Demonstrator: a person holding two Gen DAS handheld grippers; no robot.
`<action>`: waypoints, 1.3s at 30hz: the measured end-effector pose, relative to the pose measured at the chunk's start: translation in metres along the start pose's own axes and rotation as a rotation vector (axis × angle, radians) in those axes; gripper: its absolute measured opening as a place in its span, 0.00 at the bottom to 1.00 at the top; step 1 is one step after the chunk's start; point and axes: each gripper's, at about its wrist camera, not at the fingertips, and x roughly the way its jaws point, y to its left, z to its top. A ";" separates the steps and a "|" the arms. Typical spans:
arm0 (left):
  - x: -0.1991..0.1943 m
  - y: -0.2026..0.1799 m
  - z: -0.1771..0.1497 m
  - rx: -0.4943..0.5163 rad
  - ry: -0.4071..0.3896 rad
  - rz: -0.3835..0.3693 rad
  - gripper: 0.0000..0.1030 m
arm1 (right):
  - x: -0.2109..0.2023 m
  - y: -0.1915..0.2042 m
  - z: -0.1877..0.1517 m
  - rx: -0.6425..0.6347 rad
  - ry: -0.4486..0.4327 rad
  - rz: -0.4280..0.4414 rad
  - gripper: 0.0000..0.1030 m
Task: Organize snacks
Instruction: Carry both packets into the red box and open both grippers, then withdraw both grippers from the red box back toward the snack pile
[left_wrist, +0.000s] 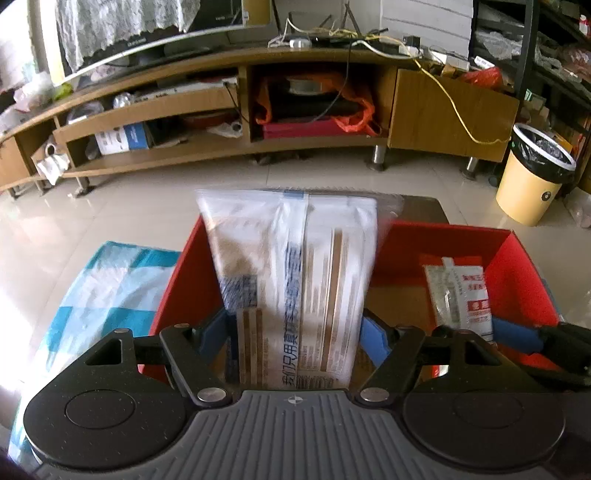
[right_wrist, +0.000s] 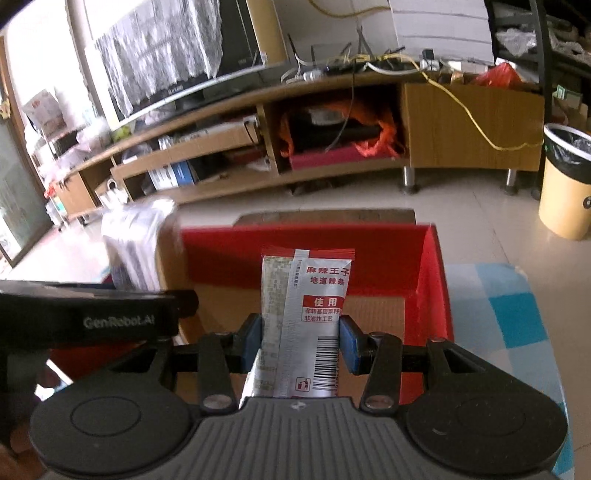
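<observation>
My left gripper (left_wrist: 293, 332) is shut on a large white snack bag (left_wrist: 291, 273) with blue and brown print, held upright over the left part of the red box (left_wrist: 517, 258). My right gripper (right_wrist: 300, 341) is shut on a small silver and red spicy snack packet (right_wrist: 304, 306), held upright over the right part of the same red box (right_wrist: 430, 277). The small packet (left_wrist: 460, 299) also shows in the left wrist view, at the right. The large bag (right_wrist: 136, 247) shows blurred at the left in the right wrist view.
The box stands on a blue and white checked cloth (left_wrist: 99, 288) on a table. Beyond lie a tiled floor, a long wooden TV stand (left_wrist: 258, 110) full of clutter, and a yellow waste bin (left_wrist: 532, 173) at the right.
</observation>
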 end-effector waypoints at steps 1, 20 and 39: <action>0.003 0.000 0.001 -0.001 0.009 -0.003 0.77 | 0.003 0.001 -0.001 -0.004 0.009 0.003 0.40; -0.011 0.005 -0.005 0.037 0.023 0.037 0.84 | -0.009 0.021 -0.011 -0.122 0.021 -0.057 0.44; -0.075 0.008 -0.027 0.042 -0.047 0.019 0.87 | -0.085 0.030 -0.033 -0.067 -0.033 -0.005 0.46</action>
